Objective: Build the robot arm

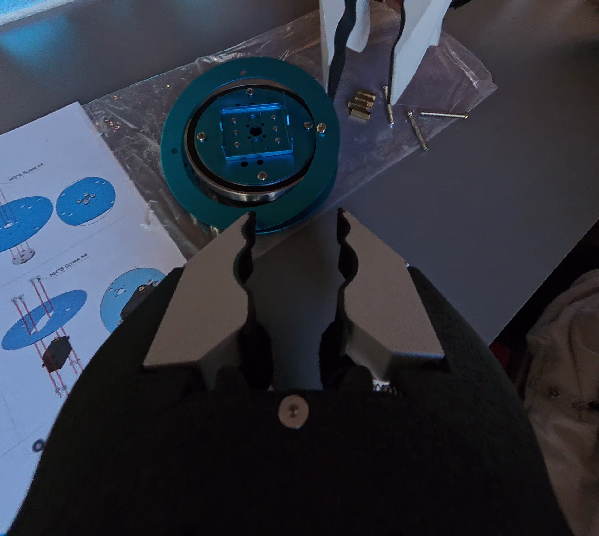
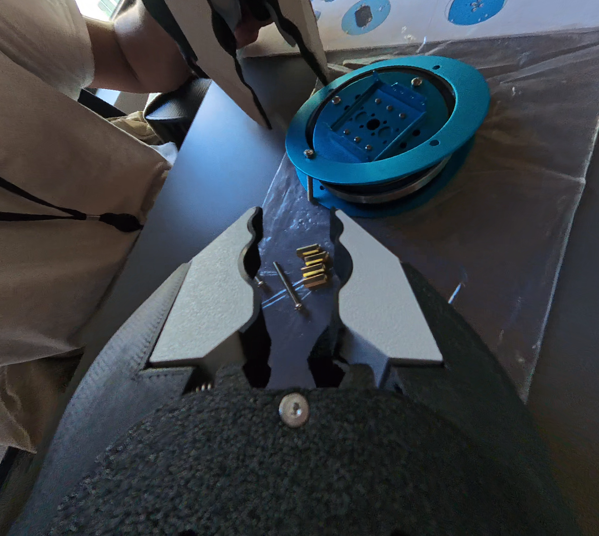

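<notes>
Tongs of the left gripper (image 1: 295, 216) stand apart and empty, their tips just short of the blue round assembly (image 1: 249, 144) on a clear plastic sheet (image 1: 453, 73); a printed diagram sheet (image 1: 58, 229) lies alongside. Right wrist view: the right gripper (image 2: 296, 212) also gapes, empty, above brass spacers (image 2: 314, 266) and a long screw (image 2: 287, 285).

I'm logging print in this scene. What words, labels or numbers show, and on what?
Instruction sheet: short captions beside the blue disc drawings; I do not copy writing.
Same sheet in the right wrist view: captions too small to read.
Blue ring, screws, brass spacers, left gripper, right gripper: no writing seen.
</notes>
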The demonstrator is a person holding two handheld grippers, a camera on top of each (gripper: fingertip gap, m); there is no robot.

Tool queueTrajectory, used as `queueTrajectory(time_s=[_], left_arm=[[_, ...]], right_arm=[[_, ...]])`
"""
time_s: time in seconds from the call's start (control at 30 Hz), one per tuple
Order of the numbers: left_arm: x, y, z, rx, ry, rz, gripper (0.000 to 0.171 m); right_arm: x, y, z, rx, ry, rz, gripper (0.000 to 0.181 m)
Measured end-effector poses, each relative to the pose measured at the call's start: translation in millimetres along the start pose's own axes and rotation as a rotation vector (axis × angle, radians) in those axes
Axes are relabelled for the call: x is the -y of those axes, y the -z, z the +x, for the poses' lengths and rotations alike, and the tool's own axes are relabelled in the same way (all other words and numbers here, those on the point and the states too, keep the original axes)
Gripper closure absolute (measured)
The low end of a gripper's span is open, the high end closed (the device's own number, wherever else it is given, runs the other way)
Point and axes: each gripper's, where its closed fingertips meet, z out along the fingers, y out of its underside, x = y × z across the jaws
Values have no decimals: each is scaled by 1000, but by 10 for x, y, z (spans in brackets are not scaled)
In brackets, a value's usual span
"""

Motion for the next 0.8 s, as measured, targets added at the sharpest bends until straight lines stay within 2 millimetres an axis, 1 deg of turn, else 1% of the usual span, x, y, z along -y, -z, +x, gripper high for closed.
queueTrajectory(time_s=[0.07, 0.13, 0.17, 0.23, 0.3, 0.33, 0.37, 0.43, 0.47, 0.5, 0.57, 0.67, 0.7, 0.73, 0.8], left_arm=[[11, -13, 25, -10, -5, -7, 121], [32, -1, 38, -21, -11, -3, 121], [40, 13, 24, -16, -17, -2, 121], [65, 57, -82, 32, -39, 1, 122], [133, 111, -219, 82, -56, 14, 122], [177, 126, -280, 95, -62, 19, 122], [219, 124, -339, 102, -66, 18, 122], [293, 78, -433, 96, -62, -1, 122], [332, 39, -403, 61, -64, -12, 122], [382, -2, -323, 11, -73, -18, 122], [464, -85, -140, -62, -127, -36, 125], [507, -208, 2, -25, -314, -60, 151], [492, -244, 44, -11, -382, -72, 153], [478, -280, 76, 3, -437, -82, 156], [514, -357, 53, 62, -498, -88, 163]], right_arm=[[2, -14, 18, -42, -36, 6, 142], [-12, -114, 16, -79, -54, 15, 142], [-17, -173, -12, -84, -53, 14, 142], [-58, -234, -61, -93, -47, -34, 139], [-58, -191, -40, -121, -57, -61, 137], [-44, -154, -11, -129, -78, -53, 131], [-35, -120, 26, -129, -119, -37, 123], [-34, -44, 140, -139, -231, -6, 115], [-11, -16, 169, -130, -282, 30, 113], [12, 3, 192, -116, -339, 71, 107], [85, 28, 156, -33, -463, 148, 98], [154, 84, 174, 22, -614, 223, 95], [201, 95, 148, 62, -648, 254, 95], [237, 106, 131, 95, -673, 277, 100], [273, 120, 125, 121, -668, 293, 125]])
